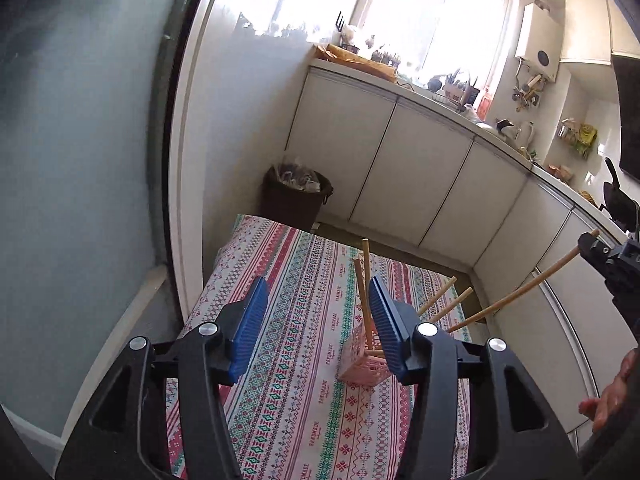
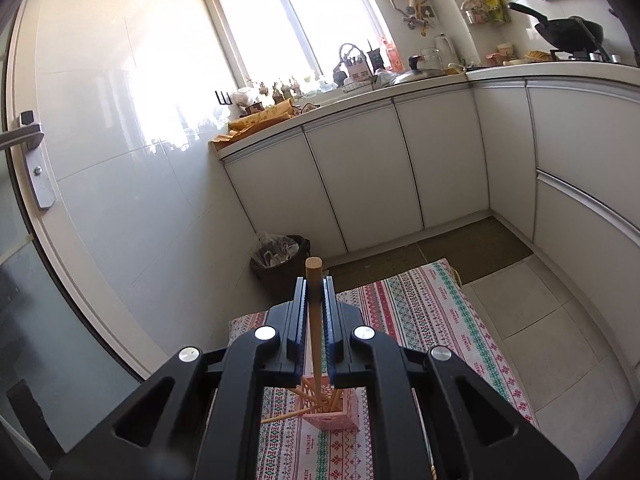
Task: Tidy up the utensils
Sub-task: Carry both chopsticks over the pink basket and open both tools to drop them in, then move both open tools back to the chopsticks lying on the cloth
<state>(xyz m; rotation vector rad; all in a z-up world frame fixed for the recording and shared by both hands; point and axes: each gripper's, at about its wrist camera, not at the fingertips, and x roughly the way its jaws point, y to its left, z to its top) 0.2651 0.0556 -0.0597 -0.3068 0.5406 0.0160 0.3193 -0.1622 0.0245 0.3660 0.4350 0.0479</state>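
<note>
Now the right gripper point(image 2: 316, 312) grips one wooden chopstick point(image 2: 314, 276), its lower end already inside the pink holder point(image 2: 332, 416) on the patterned tablecloth point(image 2: 432, 312) — next it should lower and release. The left gripper point(image 1: 316, 320) waits beside, jaws open, holding nothing.

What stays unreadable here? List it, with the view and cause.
- Left wrist view: pink basket partly behind the left hand-held gripper finger.
- Right wrist view: chopstick's lower end, lost among sticks in the basket.
- Both views: countertop clutter too small; window overexposed.
</note>
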